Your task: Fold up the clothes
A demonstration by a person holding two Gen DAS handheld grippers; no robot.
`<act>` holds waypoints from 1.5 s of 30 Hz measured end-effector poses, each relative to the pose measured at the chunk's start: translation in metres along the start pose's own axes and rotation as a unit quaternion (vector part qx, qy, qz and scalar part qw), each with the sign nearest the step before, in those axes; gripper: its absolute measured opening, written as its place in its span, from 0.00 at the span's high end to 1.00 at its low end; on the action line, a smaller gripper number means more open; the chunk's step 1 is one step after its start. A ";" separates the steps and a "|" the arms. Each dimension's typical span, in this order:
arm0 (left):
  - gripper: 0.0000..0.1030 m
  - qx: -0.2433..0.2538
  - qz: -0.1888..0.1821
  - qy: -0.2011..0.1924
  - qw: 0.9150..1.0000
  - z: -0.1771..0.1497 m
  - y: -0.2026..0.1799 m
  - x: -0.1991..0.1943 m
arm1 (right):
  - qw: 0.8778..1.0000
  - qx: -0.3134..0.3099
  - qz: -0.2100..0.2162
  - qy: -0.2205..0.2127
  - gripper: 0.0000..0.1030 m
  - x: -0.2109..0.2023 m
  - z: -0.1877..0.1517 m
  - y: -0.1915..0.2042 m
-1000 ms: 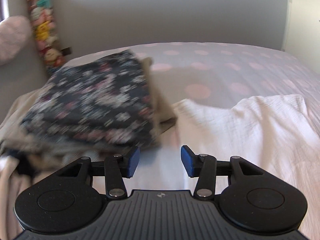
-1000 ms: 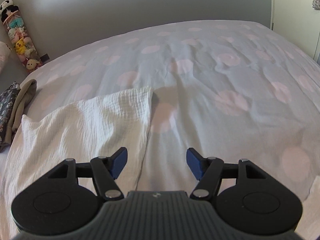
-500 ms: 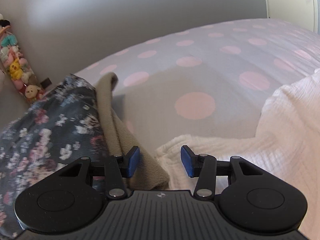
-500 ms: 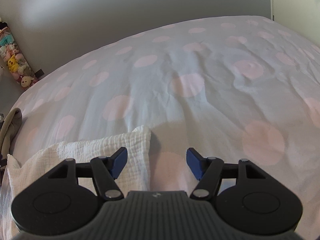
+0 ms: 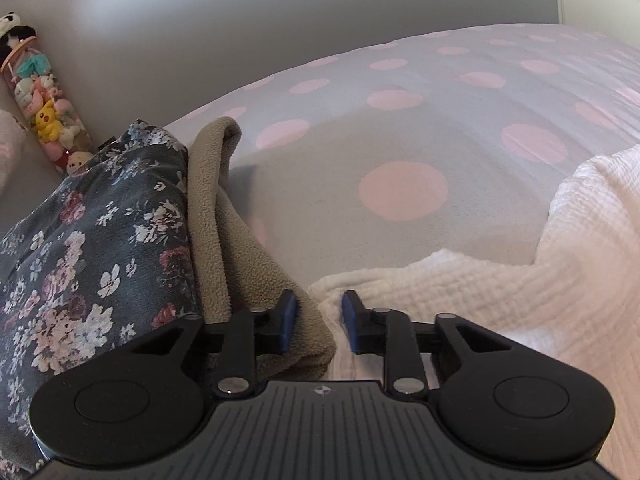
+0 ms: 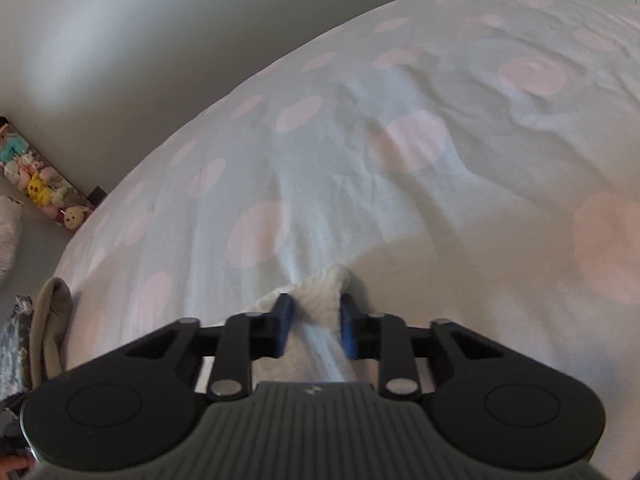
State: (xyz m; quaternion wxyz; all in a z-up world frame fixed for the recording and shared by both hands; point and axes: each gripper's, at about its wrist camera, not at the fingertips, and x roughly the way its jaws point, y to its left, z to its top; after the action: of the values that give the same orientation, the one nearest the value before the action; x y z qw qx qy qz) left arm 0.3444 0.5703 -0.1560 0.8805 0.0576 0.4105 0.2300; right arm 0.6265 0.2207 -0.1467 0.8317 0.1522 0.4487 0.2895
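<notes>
White muslin garment (image 5: 500,292): soft, limp, light; both grippers' jaws closing on corners at its far edge, cloth between them, beside floral stack (image 5: 92,240)

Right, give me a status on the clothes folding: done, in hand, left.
Done: a dark floral garment and a tan fleece piece lie folded in a pile on the dotted bedspread.
In hand: the white crinkled garment. The left gripper and right gripper each have a corner of it between closing jaws.
Left: the white garment's folds; most of it is still spread out.
</notes>
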 end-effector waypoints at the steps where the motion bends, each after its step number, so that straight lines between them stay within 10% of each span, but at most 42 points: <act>1: 0.88 -0.006 0.000 0.001 1.000 0.000 0.001 -0.002 | 1.000 0.001 0.002 -0.003 0.85 -0.002 0.002 0.003; 17: 1.00 -0.035 0.037 -0.079 0.996 0.042 0.053 -0.088 | 0.973 -0.202 -0.065 -0.094 0.95 -0.089 0.040 0.057; 31: 0.99 0.042 0.089 -0.011 0.995 0.031 0.010 -0.016 | 0.960 -0.246 -0.127 -0.041 0.95 -0.017 0.014 0.048; 36: 0.74 0.066 0.084 0.004 0.994 0.024 0.004 -0.017 | 0.958 -0.253 -0.135 -0.024 0.66 -0.017 0.010 0.046; 39: 0.58 0.072 0.079 -0.013 0.994 0.018 0.004 -0.038 | 0.958 -0.256 -0.129 -0.019 0.66 -0.032 0.008 0.045; 45: 0.57 0.057 0.037 -0.022 0.997 -0.011 0.006 -0.101 | 0.954 -0.271 -0.124 0.019 0.66 -0.084 -0.013 0.037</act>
State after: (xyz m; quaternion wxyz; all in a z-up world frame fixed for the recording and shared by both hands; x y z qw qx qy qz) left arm 0.2778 0.5291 -0.0914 0.8754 0.1276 0.4012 0.2375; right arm 0.5671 0.1978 -0.0795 0.8625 -0.1413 0.3845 0.2972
